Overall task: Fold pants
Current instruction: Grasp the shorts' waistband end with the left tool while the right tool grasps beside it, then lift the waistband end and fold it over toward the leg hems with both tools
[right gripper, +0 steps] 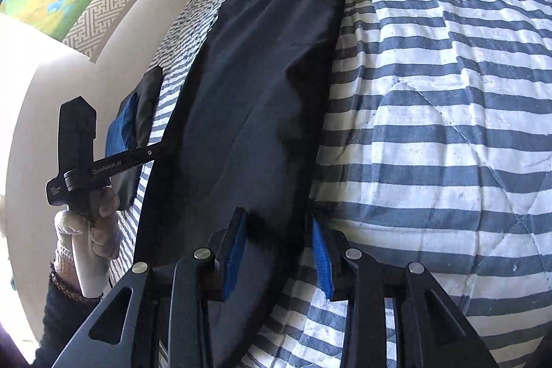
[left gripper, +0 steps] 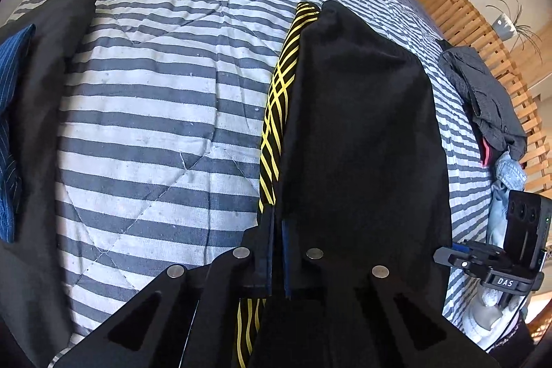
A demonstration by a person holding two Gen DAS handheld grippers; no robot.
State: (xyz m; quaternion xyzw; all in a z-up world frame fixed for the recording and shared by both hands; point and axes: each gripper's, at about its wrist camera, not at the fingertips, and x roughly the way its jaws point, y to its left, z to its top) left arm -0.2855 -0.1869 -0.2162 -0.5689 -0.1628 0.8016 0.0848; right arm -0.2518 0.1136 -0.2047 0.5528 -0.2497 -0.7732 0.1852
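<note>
So the pants (left gripper: 362,126) are black, thin and floppy, with a yellow-striped lining or panel showing along the edge on the left gripper's (left gripper: 276,240) side, and they're draped lengthwise on the bed straight out ahead of both grippers. The left gripper is pinched down tight on the near edge of the cloth. The right gripper (right gripper: 279,247) has its jaws spread, with the fabric running between the blue pads (right gripper: 234,250) but not clamped. My guess is this stuff is light and a bit slippery, sags wherever it isn't held, so grab it at a hem or the waistband edge, both corners at once, or it'll bunch. The bed has a blue and white striped quilt (left gripper: 155,126), soft and puffy, so no firm backing. More clothes (left gripper: 490,99) are piled off to the left gripper's right, by a slatted wooden headboard (left gripper: 459,19).
</note>
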